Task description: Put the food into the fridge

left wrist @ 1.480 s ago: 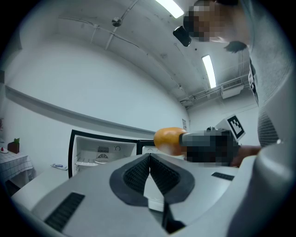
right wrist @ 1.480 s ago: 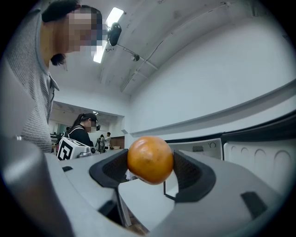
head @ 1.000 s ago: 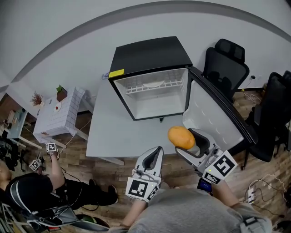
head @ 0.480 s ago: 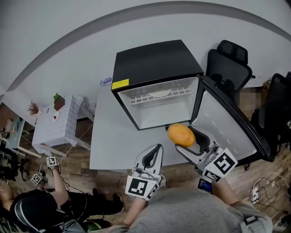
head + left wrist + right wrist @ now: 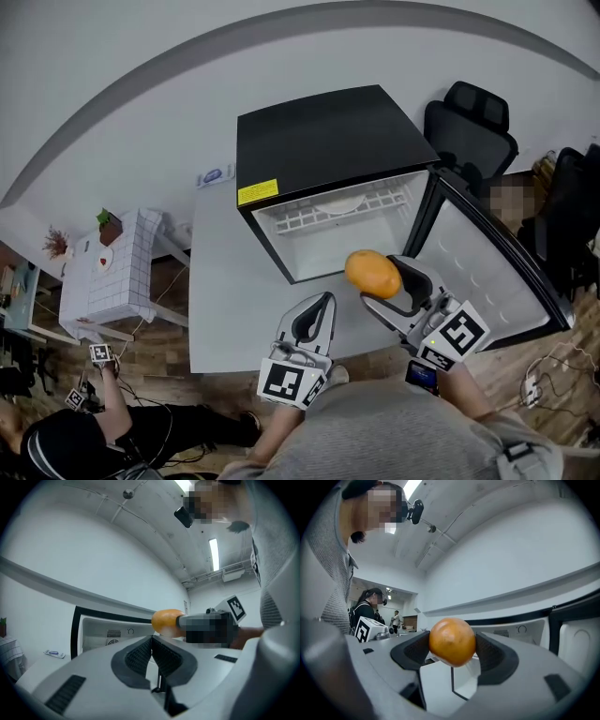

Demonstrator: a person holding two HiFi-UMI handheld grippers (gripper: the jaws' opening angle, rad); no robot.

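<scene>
An orange fruit (image 5: 373, 274) (image 5: 452, 641) (image 5: 166, 621) is held in my right gripper (image 5: 384, 281) (image 5: 453, 644), whose jaws are shut on it, just in front of the open black mini fridge (image 5: 319, 150). The fridge's white inside (image 5: 337, 239) shows a wire shelf with a white plate (image 5: 342, 203) on it; its door (image 5: 487, 272) swings out to the right. My left gripper (image 5: 319, 314) (image 5: 151, 645) hangs lower left of the fruit, jaws shut with nothing between them.
The fridge stands on a grey table (image 5: 225, 300). Black office chairs (image 5: 469, 127) stand behind the open door. A small white table (image 5: 108, 272) with a plant is at the left. A person (image 5: 66, 441) crouches at lower left.
The fridge has come closer and shifted right in the head view. The fruit in my right gripper now sits over the fridge's front opening. The left gripper keeps its place.
</scene>
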